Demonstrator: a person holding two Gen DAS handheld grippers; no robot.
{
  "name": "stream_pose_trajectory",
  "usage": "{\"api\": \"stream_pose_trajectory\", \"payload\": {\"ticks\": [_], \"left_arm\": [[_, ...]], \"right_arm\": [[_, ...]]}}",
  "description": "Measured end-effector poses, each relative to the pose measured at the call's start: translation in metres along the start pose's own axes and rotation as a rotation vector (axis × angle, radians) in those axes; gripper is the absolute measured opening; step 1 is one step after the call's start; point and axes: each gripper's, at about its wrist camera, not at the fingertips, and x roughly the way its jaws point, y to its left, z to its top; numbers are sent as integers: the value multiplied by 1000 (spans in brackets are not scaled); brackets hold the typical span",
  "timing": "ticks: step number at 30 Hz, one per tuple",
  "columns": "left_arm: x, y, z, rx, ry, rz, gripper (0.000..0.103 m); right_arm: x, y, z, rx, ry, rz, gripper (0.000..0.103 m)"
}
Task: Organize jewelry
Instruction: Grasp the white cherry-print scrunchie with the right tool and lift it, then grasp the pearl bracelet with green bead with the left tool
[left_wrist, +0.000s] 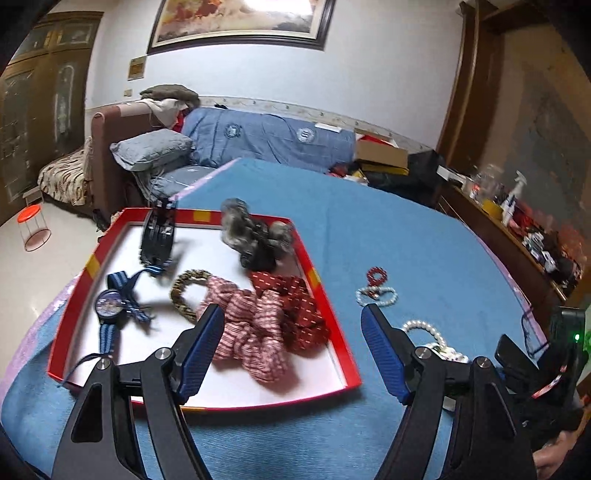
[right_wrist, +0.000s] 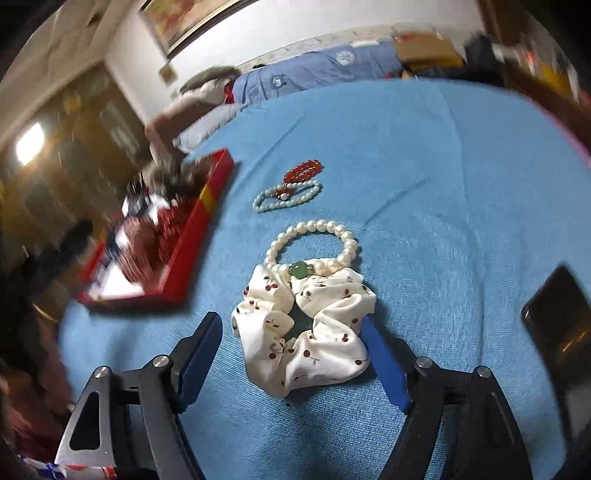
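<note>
A red-rimmed white tray (left_wrist: 334, 343) on the blue cloth holds a pink striped scrunchie (left_wrist: 251, 332), a dark red scrunchie (left_wrist: 295, 302), a leopard hair tie (left_wrist: 186, 295), a grey-black scrunchie (left_wrist: 255, 232), a blue-strap watch (left_wrist: 109, 306) and a black item (left_wrist: 159, 236). My left gripper (left_wrist: 291, 321) is open and empty above the tray's near right part. My right gripper (right_wrist: 291, 332) is open around a white cherry-print scrunchie (right_wrist: 306, 332) lying on the cloth. A pearl bracelet with a green bead (right_wrist: 314, 243) touches its far side. A small pearl bracelet (right_wrist: 286, 197) and red bead bracelet (right_wrist: 304, 170) lie farther off.
The tray also shows blurred in the right wrist view (right_wrist: 192, 236) at the left. A dark phone (right_wrist: 561, 321) lies on the cloth at the right. A sofa with blue cover (left_wrist: 266, 136) and cluttered shelf (left_wrist: 517, 221) stand beyond the table.
</note>
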Motion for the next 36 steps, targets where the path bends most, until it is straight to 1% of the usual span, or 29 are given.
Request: {"api": "stream_pose_trajectory", "payload": {"ticks": [1, 2, 3, 4, 5, 6, 8, 9, 11, 12, 13, 15, 16, 17, 19, 20, 22, 24, 25, 26, 27, 28, 29, 31, 34, 35, 36], "left_arm": [[2, -3, -1, 8, 7, -7, 75], [4, -7, -1, 18, 16, -17, 75], [5, -12, -3, 26, 29, -28, 75], [7, -14, -3, 33, 38, -35, 75], [10, -18, -3, 41, 53, -48, 75], [12, -21, -4, 46, 70, -64, 75], [18, -26, -3, 42, 109, -100, 75], [21, -28, -2, 37, 128, -120, 75], [27, -35, 0, 34, 161, -154, 75], [30, -39, 1, 34, 173, -166, 75], [32, -43, 2, 35, 181, -175, 75], [40, -54, 3, 50, 210, -208, 75], [43, -60, 3, 65, 223, -224, 75], [47, -69, 1, 94, 234, -235, 75], [54, -92, -5, 183, 259, -245, 74], [58, -102, -10, 227, 268, -251, 73], [67, -125, -21, 322, 284, -243, 71], [74, -142, -28, 390, 276, -227, 71], [79, -151, -31, 423, 277, -217, 68], [83, -157, -34, 446, 279, -212, 63], [87, -165, -37, 471, 281, -214, 60], [91, -170, -38, 489, 285, -216, 54], [96, -175, -41, 510, 294, -210, 41], [103, -181, -44, 537, 316, -200, 31], [114, -187, -51, 557, 332, -187, 30], [116, -188, -53, 562, 331, -188, 27], [116, -190, -54, 564, 325, -192, 27]], "right_arm": [[-1, 5, -1, -32, -20, -43, 77], [-1, 6, -3, -45, -28, -61, 56], [0, 6, -4, -51, -17, -63, 30], [4, 2, -5, -41, 9, -57, 24], [6, 0, -6, -35, 14, -58, 21], [4, -1, -6, -37, 12, -54, 15], [-6, -1, -7, -48, -8, -19, 11], [-10, -4, -6, -38, -18, 8, 9], [-24, -16, -5, 11, -57, 93, 9], [-37, -27, -3, 57, -105, 154, 9], [-47, -35, -1, 91, -143, 185, 9], [-63, -52, 0, 158, -219, 196, 9], [-67, -57, -2, 181, -239, 193, 9], [-74, -69, -3, 235, -272, 193, 9], [-80, -81, -4, 299, -299, 199, 9], [-84, -87, -6, 330, -318, 179, 9], [-88, -91, -7, 354, -337, 165, 9], [-90, -91, -8, 364, -339, 170, 9], [-91, -91, -8, 367, -342, 169, 9], [-92, -92, -8, 368, -343, 170, 9], [-92, -92, -8, 370, -344, 174, 9], [-92, -92, -8, 375, -346, 174, 9], [-92, -93, -9, 378, -348, 174, 9], [-89, -93, -7, 382, -342, 179, 9], [-86, -95, -5, 383, -339, 185, 9], [-86, -94, -6, 384, -339, 187, 9], [-87, -94, -6, 382, -341, 186, 9]]}}
